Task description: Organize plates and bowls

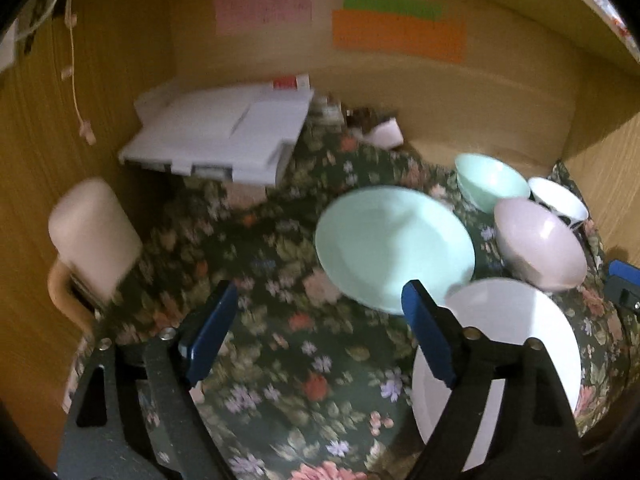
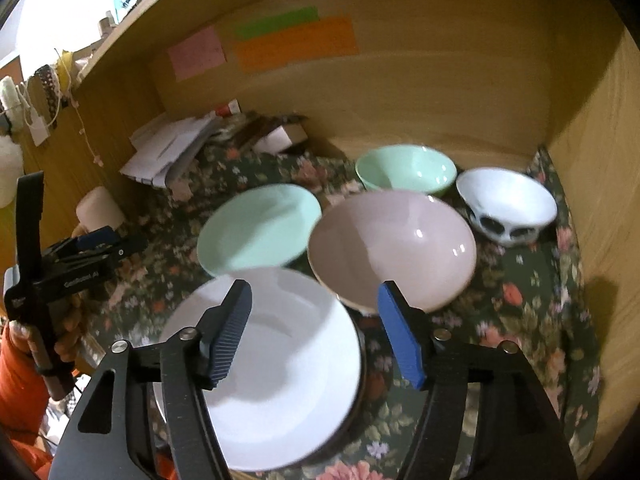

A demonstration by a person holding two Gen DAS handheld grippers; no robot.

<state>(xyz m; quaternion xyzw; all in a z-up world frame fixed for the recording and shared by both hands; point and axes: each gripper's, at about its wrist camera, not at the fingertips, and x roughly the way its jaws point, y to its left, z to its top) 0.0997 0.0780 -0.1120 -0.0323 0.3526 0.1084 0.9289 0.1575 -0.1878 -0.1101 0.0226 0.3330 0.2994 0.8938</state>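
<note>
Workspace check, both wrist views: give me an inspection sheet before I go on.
Surface: floral cloth inside a wooden alcove.
Job's things: white plate, mint plate, pink bowl, mint bowl, white patterned bowl, all upright, unstacked.
Clutter: white mug, white tray, small boxes behind.
Grippers: left claw and right claw open, empty.
Cables: cord hanging on left wall.
Surroundings: coloured paper notes on back wall.
</note>
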